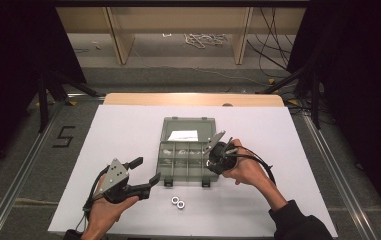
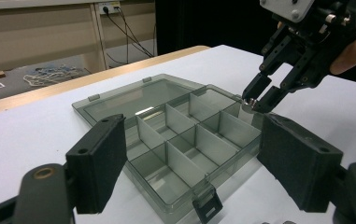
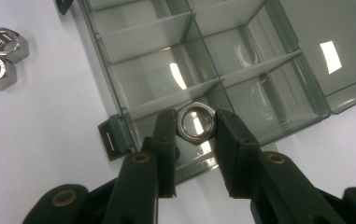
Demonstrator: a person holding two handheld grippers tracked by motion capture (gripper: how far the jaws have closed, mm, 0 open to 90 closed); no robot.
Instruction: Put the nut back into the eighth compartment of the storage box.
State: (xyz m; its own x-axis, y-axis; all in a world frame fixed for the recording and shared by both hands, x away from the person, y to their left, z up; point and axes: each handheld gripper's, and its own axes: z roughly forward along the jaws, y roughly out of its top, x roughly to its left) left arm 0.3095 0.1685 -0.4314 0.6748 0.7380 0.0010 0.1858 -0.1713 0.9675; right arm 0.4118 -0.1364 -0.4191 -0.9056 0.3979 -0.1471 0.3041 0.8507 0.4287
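My right tool (image 3: 195, 125) pinches a hex nut (image 3: 195, 122) over the organizer box (image 3: 306, 107); a loose grip or a bump on the divider just below (image 3: 175, 100) drops it astray.

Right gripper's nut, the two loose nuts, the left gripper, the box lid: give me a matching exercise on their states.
Things:
1. held nut
2. two loose nuts
3. left gripper
4. organizer box lid

States:
A. jaws open, nothing between them
B. lying on the white table beside the box
C. swung open, flat
D. pinched in the right gripper above a compartment

Pairs: 1-D, 2-B, 3-A, 4-C
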